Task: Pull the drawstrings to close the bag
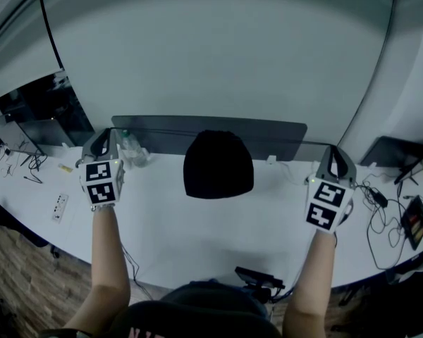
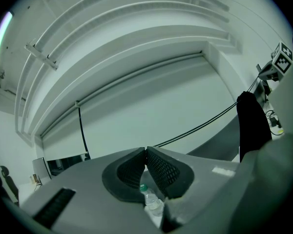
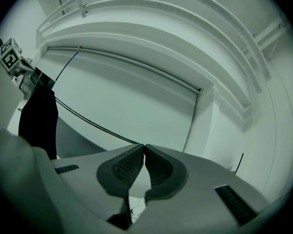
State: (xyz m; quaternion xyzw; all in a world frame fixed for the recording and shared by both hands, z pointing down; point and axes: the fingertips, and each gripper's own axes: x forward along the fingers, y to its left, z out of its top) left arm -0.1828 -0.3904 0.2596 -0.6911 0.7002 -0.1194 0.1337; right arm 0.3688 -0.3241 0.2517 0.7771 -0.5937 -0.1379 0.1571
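Grey ribbed pads (image 2: 161, 172) on my left gripper (image 2: 145, 151) meet at their tips, so these jaws are pressed together with nothing gripped between them. My right gripper (image 3: 144, 147) shows the same: its jaws are tip to tip and empty. From the head view I hold the left gripper (image 1: 105, 136) and the right gripper (image 1: 336, 153) level with one another above the white bench (image 1: 197, 224), well apart, both pointing away from me. Through the gap under my left jaws I see a clear plastic bottle (image 2: 151, 202) with a green cap; from above, the bottle (image 1: 132, 150) lies on the bench just to the right of those jaws. The black bag (image 1: 218, 164) stands upright on the bench between my two grippers, touched by neither. It is off to the right of my left jaws (image 2: 251, 123) and off to the left of my right jaws (image 3: 37, 121). I cannot make out its drawstrings. Out to the right of my right jaws cables (image 1: 381, 220) trail over the bench, and out to the left of my left jaws lies a white power strip (image 1: 59, 206). Beyond the bag a low grey screen (image 1: 268, 136) runs along the far edge of the bench, and past it rises a pale wall (image 1: 218, 48).
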